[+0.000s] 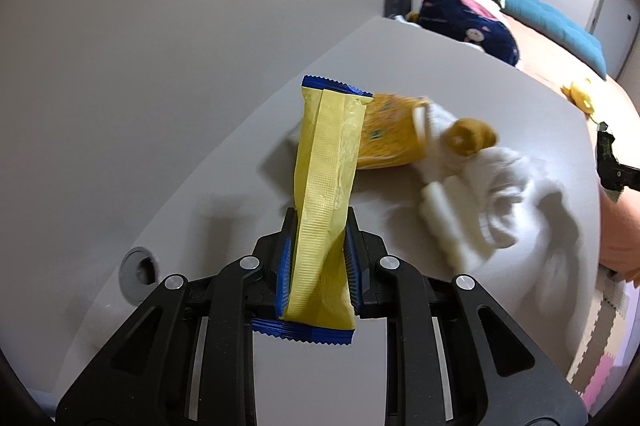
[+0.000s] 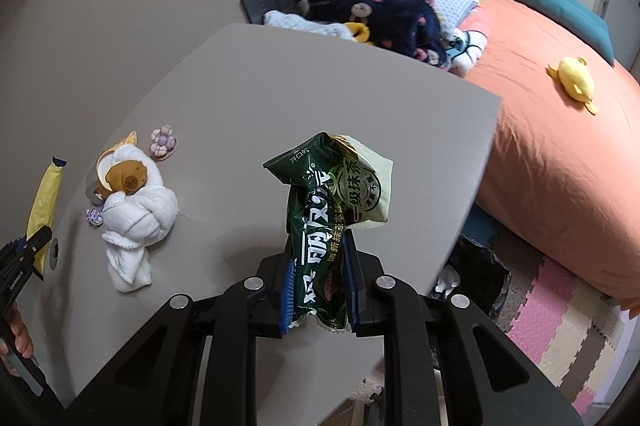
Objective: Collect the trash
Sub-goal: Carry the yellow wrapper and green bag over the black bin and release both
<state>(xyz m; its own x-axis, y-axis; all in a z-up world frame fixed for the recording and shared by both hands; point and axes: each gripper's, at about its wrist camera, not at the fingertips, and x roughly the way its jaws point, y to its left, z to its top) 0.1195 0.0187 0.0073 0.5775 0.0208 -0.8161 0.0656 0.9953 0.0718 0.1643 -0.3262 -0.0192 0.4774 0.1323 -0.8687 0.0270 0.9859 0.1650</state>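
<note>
Grey table (image 2: 248, 98) near, plain grey wall (image 2: 120, 6) left; orange bed (image 2: 560, 154) far right, foam mats (image 2: 560, 326) below.

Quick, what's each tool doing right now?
Left tool: closed, holding the yellow wrapper.
Right tool: closed, holding the green snack bag.

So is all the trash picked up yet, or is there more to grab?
Both wrappers look picked up: the left gripper has its jaws shut on the yellow wrapper, and the right gripper is shut on the green wrapper. On the table I see only a toy bear and a flower clip, no other trash. Left: dropping both, maybe into the black bag by the table.
</note>
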